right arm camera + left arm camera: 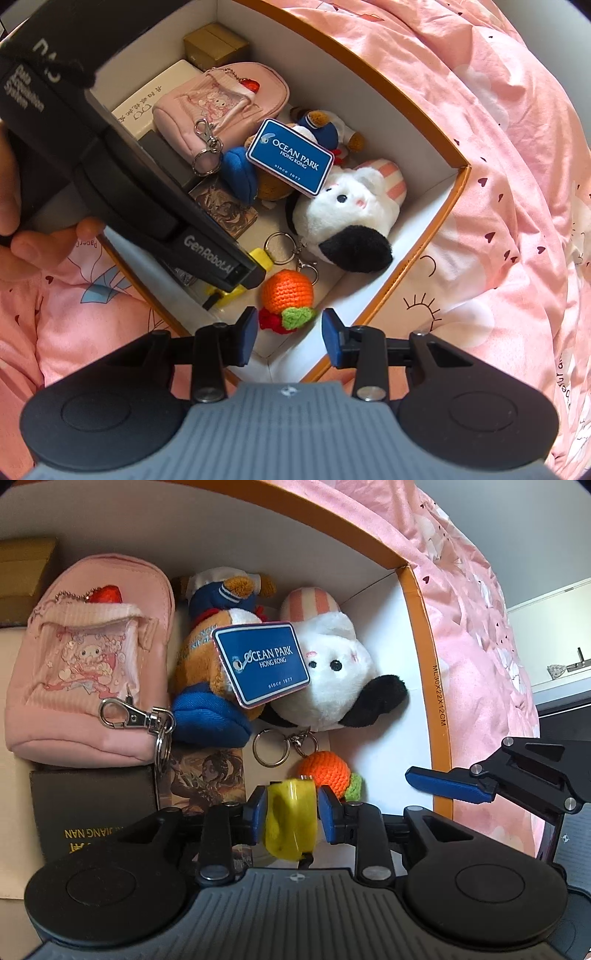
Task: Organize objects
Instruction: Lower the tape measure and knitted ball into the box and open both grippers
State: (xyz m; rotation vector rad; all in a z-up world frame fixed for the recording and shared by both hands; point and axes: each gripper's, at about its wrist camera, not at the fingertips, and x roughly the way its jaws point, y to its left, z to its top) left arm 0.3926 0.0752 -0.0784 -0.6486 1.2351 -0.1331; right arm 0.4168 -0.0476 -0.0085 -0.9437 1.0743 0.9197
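My left gripper (291,810) is shut on a yellow toy (290,819), low inside an orange-rimmed white box (421,635). The toy also shows in the right wrist view (260,258), under the left gripper's body. My right gripper (288,334) is open and empty above the box's near corner, over a crocheted orange keychain (288,291). In the box lie a pink pouch (88,672), a brown plush with a blue Ocean Park tag (260,662) and a white plush with a black part (340,679).
A dark box with gold letters (92,812), a picture card (207,775), a white box (155,92) and a gold box (214,46) lie in the box too. A pink bedsheet (498,184) surrounds it. The right gripper's finger (447,784) reaches over the rim.
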